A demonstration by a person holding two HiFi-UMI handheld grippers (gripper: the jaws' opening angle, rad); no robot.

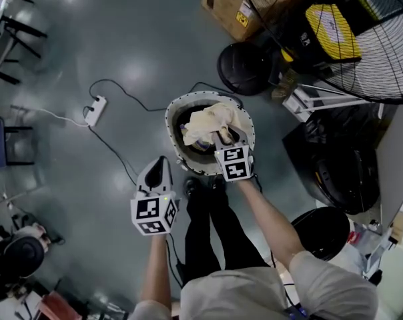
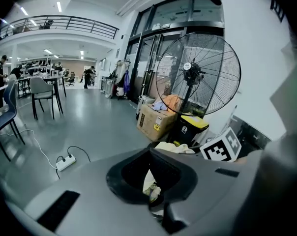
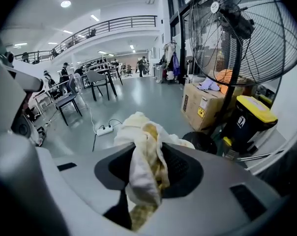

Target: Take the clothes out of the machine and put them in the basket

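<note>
1. Head view: over a glossy grey floor (image 1: pixel 121 45), the right gripper (image 1: pixel 227 137) holds a cream cloth (image 1: pixel 211 120) just above the white-rimmed basket (image 1: pixel 171 122). The left gripper (image 1: pixel 159 169) hangs beside the basket.
2. Left gripper view: its jaws look pressed together, with nothing between them.
3. Right gripper view: the jaws pinch the cloth. I judge this the drop-off step. Next, spread those jaws squarely over the basket.

Held cloth (image 3: pixel 141 171): soft cream fabric, matt, crumpled. Grey floor (image 1: pixel 121 45): smooth, v. glossy, w/ light glare. Far box (image 1: pixel 228 2): matt cardboard. Far-right fan grille (image 1: pixel 381 39): thin metal wire.
</note>
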